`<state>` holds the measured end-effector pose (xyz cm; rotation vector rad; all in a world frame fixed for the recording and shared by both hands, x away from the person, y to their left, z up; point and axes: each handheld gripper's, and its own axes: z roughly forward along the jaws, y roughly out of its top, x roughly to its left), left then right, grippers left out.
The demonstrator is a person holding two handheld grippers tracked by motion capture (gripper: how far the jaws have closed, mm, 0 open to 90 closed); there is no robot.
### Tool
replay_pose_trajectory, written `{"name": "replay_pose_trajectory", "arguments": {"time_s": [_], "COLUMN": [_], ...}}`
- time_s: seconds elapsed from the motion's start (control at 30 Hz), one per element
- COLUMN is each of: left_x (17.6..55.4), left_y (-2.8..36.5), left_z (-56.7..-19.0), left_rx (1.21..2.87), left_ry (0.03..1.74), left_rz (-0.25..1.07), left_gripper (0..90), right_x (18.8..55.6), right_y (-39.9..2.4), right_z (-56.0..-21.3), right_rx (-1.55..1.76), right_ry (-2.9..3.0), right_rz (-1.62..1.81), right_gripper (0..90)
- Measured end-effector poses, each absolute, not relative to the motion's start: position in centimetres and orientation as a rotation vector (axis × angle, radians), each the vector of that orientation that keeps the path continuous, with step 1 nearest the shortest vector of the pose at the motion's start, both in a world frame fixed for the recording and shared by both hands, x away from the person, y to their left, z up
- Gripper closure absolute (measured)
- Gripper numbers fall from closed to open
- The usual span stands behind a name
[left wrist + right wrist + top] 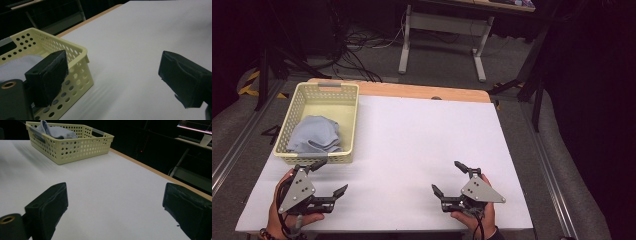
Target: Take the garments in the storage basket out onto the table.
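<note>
A pale yellow perforated basket (297, 106) stands at the table's left, holding a crumpled light blue cloth (314, 135). My left gripper (330, 178) rests near the front left corner, just in front of the basket, jaws open and empty. In the left gripper view the basket (77, 62) lies close behind the left jaw, with the cloth (15, 67) inside. My right gripper (446, 177) sits near the front right, open with nothing between its jaws. From the right gripper view the basket (75, 143) and cloth (56, 131) are far off across the white surface.
A white sheet (422, 140) covers the table, with a wooden strip (422, 91) along the far edge. Beyond it stand a desk frame (442, 35) and floor cables (357, 45). Metal rails (542, 150) run along both sides.
</note>
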<state>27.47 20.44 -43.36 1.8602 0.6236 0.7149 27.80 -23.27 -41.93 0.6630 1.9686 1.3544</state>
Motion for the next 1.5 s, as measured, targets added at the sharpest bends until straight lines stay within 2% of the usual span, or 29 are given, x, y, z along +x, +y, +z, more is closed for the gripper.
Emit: {"name": "replay_pose_trajectory", "arguments": {"time_s": [0.1,0.33,0.5,0.63,0.73,0.8,0.9,0.93,1.07,1.3,1.4,1.5], "left_x": [27.3,27.2,27.5,28.7,29.9,31.4,35.3,35.3,41.3,47.0,48.4,49.1], "left_y": [20.5,20.9,20.9,22.1,22.7,22.7,23.4,23.4,23.8,23.5,23.9,24.5], "left_z": [-43.3,-43.4,-42.8,-41.3,-39.8,-38.3,-36.3,-36.3,-35.3,-38.3,-39.4,-40.2], "left_rx": [1.843,1.839,1.878,1.88,1.925,2.029,2.101,2.101,2.248,2.493,2.489,2.473], "left_ry": [0.625,0.665,0.709,0.793,0.839,0.862,0.9,0.9,0.973,1.146,1.202,1.218], "left_rz": [0.713,0.693,0.768,0.749,0.806,0.866,0.791,0.791,0.673,0.585,0.451,0.364], "left_gripper": [15.0,15.1,16.1,12.0,6.9,6.2,5.4,5.0,4.9,6.0,0.8,0.0], "right_x": [27.9,28.2,28.0,28.2,28.3,28.5,28.7,28.7,28.9,28.9,28.9,28.9], "right_y": [-23.5,-23.0,-23.6,-23.8,-23.6,-23.5,-23.2,-23.2,-23.0,-22.8,-22.6,-22.4], "right_z": [-42.0,-42.1,-42.2,-42.4,-42.7,-42.9,-43.5,-43.5,-43.9,-44.2,-44.5,-44.6], "right_rx": [0.668,0.643,0.646,0.664,0.668,0.677,0.682,0.682,0.704,0.714,0.708,0.688], "right_ry": [1.966,2.003,2.012,2.023,2.047,2.067,2.129,2.129,2.159,2.19,2.215,2.24], "right_rz": [1.351,1.362,1.369,1.381,1.375,1.374,1.364,1.364,1.355,1.34,1.328,1.303], "right_gripper": [6.8,6.8,6.1,6.3,6.0,5.6,5.1,5.1,4.5,3.4,3.3,4.2]}}
